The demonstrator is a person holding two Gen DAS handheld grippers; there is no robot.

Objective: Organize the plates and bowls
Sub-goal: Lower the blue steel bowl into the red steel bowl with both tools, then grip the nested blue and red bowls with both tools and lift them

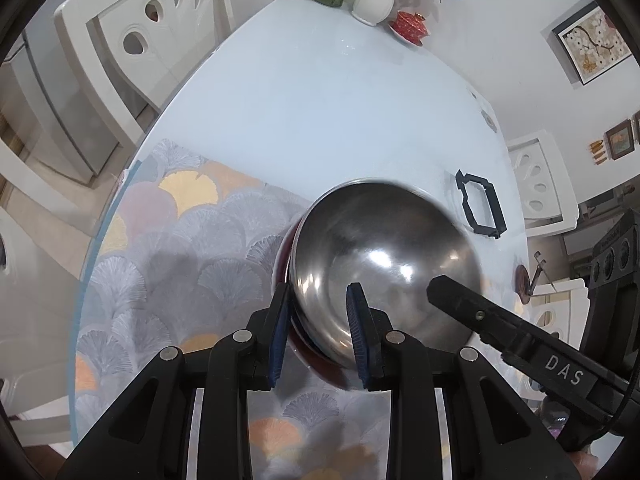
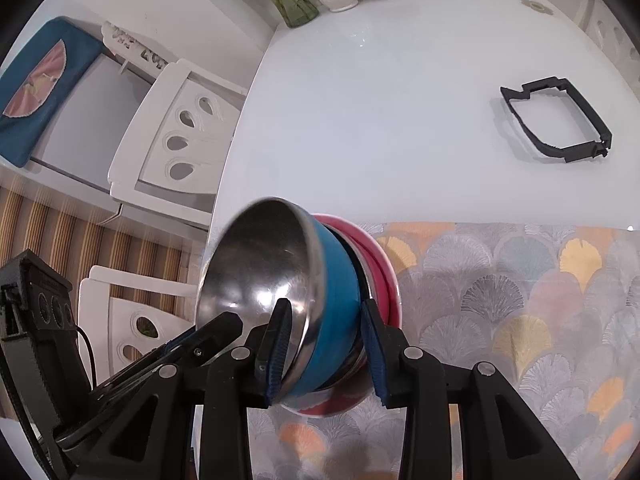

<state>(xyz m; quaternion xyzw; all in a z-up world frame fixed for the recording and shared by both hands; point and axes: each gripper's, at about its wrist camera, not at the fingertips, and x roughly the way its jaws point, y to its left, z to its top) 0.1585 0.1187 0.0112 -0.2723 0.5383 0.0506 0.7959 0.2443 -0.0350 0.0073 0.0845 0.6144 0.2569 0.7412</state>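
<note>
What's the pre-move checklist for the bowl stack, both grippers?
1. Left hand-held gripper clamped on steel bowl rim: ok.
2. Right hand-held gripper straddles blue bowl, pad contact on its right side: cannot tell.
3. Stack level: not ok, tilted on edge.
4. Pink bowl nested behind blue: ok.
5. Placemat free beside the stack: ok.
6. Black frame away from the stack: ok.
</note>
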